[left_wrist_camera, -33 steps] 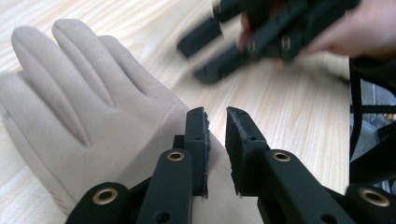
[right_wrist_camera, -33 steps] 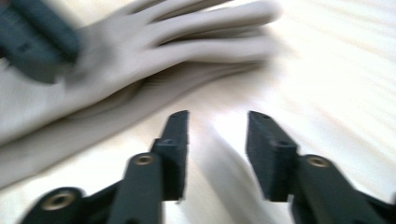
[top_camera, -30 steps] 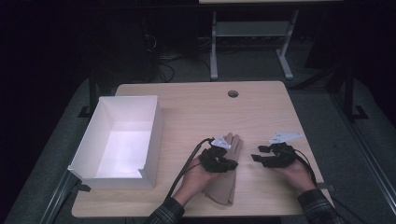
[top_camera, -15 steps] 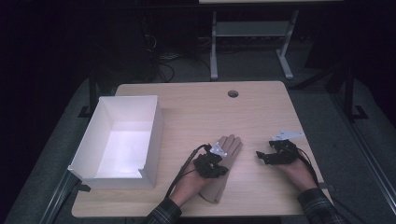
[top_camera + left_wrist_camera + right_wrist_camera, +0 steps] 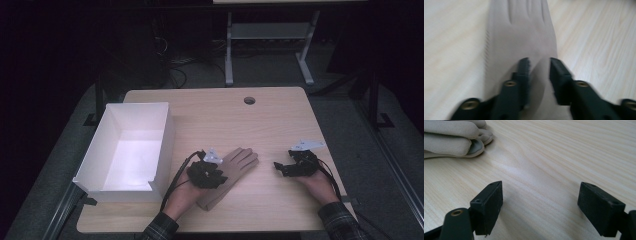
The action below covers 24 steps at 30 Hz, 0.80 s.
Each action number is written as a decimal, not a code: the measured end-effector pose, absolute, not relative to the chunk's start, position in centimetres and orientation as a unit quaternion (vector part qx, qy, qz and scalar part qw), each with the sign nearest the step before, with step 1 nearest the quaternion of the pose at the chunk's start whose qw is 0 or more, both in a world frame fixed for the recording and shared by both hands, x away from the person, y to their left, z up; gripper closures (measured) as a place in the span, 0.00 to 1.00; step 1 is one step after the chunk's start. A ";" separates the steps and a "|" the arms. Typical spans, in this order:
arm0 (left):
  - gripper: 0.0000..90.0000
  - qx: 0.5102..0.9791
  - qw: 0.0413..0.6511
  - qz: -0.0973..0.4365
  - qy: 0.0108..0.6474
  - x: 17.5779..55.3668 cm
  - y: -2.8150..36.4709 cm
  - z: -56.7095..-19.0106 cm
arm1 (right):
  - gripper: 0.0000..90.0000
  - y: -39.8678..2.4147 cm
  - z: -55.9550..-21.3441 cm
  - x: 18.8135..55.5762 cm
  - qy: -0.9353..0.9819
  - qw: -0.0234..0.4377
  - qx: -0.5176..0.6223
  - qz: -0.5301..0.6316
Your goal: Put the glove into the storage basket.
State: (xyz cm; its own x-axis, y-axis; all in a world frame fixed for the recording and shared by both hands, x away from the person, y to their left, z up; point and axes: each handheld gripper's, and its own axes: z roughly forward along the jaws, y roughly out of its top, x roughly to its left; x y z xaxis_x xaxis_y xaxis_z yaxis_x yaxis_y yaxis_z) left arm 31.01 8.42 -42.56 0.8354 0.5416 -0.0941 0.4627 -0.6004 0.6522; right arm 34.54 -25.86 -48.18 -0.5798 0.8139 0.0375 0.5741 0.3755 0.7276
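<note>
Resting flat on the pale wooden table (image 5: 280, 120), the beige fabric glove (image 5: 231, 172) lies near the front edge, its fingers pointing away from you and toward the right, its cuff toward your left forearm. Your left gripper (image 5: 212, 172) sits over the glove's palm and cuff area. In the left gripper view the left gripper (image 5: 539, 67) has its two black jaws a narrow gap apart, with the glove (image 5: 524, 37) lying under and ahead of them; the jaws have just been opening, and the cloth shows in the gap, but the pads do not press on it. That view is blurred, so whether the tips touch the fabric cannot be told.

Your right gripper (image 5: 282, 169) rests low over bare wood, to the right of the glove and apart from it, pointing toward the glove's fingertips. In the right gripper view the right gripper (image 5: 540, 195) has its jaws spread wide, having just been opening, with nothing but table grain between them; the glove's rounded fingertips (image 5: 454, 137) lie at the upper left, well ahead of the jaws.

The open white rectangular box (image 5: 165, 130) stands on the left part of the table, just beside your left hand. A small round hole (image 5: 249, 100) sits near the table's far edge.
</note>
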 end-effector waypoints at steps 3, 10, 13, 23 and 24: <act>0.49 0.891 0.350 0.075 0.278 31.5 8.2 -42.1 | 0.22 -25.8 -48.2 34.5 0.812 0.167 0.428 0.361; 0.26 0.899 0.334 0.086 0.271 32.6 7.0 -43.7 | 0.22 -25.8 -48.2 34.5 0.811 0.167 0.428 0.361; 0.22 0.902 0.321 0.093 0.273 32.8 6.5 -44.6 | 0.22 -25.8 -48.2 34.5 0.812 0.167 0.428 0.361; 0.25 0.903 0.316 0.075 0.283 33.1 6.5 -46.1 | 0.21 -25.7 -48.2 34.5 0.811 0.165 0.429 0.361; 0.26 0.903 0.315 0.075 0.281 33.1 6.6 -46.1 | 0.21 -25.7 -48.2 34.5 0.811 0.165 0.429 0.361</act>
State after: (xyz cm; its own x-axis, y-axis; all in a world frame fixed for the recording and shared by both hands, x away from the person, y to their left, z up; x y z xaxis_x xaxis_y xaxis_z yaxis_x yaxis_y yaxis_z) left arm 33.09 6.60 -46.08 0.8309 0.5548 -0.0418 0.4606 -0.6438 0.6110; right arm 34.49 -25.68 -48.20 -0.5776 0.8152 0.0424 0.5770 0.3710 0.7276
